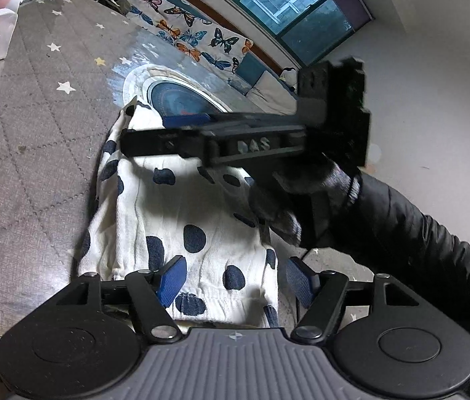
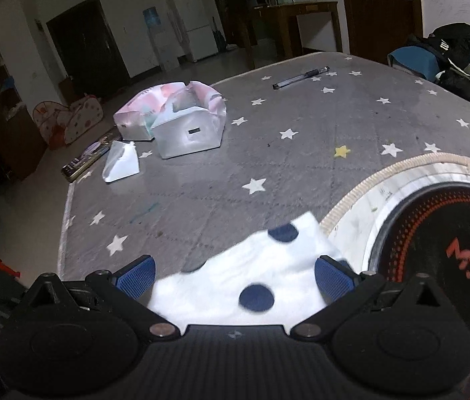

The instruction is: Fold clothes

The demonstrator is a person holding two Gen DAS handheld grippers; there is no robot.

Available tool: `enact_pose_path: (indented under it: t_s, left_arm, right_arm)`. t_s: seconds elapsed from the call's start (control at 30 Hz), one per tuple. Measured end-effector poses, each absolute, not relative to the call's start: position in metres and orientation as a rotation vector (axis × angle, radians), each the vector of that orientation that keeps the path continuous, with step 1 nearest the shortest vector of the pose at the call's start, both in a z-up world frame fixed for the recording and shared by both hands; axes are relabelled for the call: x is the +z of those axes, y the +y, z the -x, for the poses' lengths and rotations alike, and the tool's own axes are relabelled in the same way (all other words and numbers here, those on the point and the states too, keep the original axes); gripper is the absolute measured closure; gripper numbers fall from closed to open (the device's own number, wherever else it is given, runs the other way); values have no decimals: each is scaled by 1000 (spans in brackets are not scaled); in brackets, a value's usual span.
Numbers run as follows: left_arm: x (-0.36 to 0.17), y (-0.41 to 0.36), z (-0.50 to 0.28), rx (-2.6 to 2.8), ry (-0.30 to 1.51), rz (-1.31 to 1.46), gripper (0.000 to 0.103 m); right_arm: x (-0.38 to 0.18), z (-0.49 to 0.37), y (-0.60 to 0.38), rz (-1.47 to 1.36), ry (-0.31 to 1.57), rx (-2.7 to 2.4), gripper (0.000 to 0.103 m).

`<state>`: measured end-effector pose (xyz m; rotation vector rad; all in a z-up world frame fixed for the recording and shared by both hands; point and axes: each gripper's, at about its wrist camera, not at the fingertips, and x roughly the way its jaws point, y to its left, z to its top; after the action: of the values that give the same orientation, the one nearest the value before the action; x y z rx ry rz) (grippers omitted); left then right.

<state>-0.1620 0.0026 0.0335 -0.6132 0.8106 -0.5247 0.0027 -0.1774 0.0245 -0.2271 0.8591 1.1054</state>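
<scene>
Polka-dot cloth [image 1: 181,233], white with navy dots, lies folded on grey star cover [image 1: 35,133] over the counter, lower centre of left wrist view, its elastic hem nearest the camera. Left hand-held gripper [image 1: 231,283]: jaws apart, blue pads either side of the hem; whether the left pad touches the fabric cannot be told. Right hand-held gripper [image 1: 235,143] crosses mid-frame above the cloth's far end, blurred, held by a gloved hand [image 1: 305,193] in a dark sleeve [image 1: 435,233]. In right wrist view that gripper [image 2: 235,280] stands wide apart, cloth [image 2: 255,273] corner lying between the pads, not pinched. Cloth's far edge overlaps the rim of a round cooktop [image 2: 435,233] at lower right. Left of the cloth the cover is open, stars only, out to its left edge. Upper left of right view: foil-lined box [image 2: 185,133], a second pink box [image 2: 141,116] touching it, a small white wedge [image 2: 121,163] just beside. Pen [image 2: 301,78] near the far edge, well apart from everything. Butterfly cloth [image 1: 195,33] beyond the counter, upper centre of left view.
</scene>
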Motion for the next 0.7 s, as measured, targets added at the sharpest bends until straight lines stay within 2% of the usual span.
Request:
enact_pose_path:
  t_s: [0.17,0.4,0.57,0.7]
  left_arm:
    - [34,3,163,-524,812,616,33]
    - [34,2,163,-522,812,604,32]
    - [35,-1,165,-514,809,589,31]
    - [37,1,169,-491,812,572,31]
  right_arm:
    - [24,-14,-169,240,848,1074,0]
    - [57,-1,-199,280,714,1034,0]
    - [45,10,-228,360,747,976,0]
    - [28,3,-253,286,822,929,0]
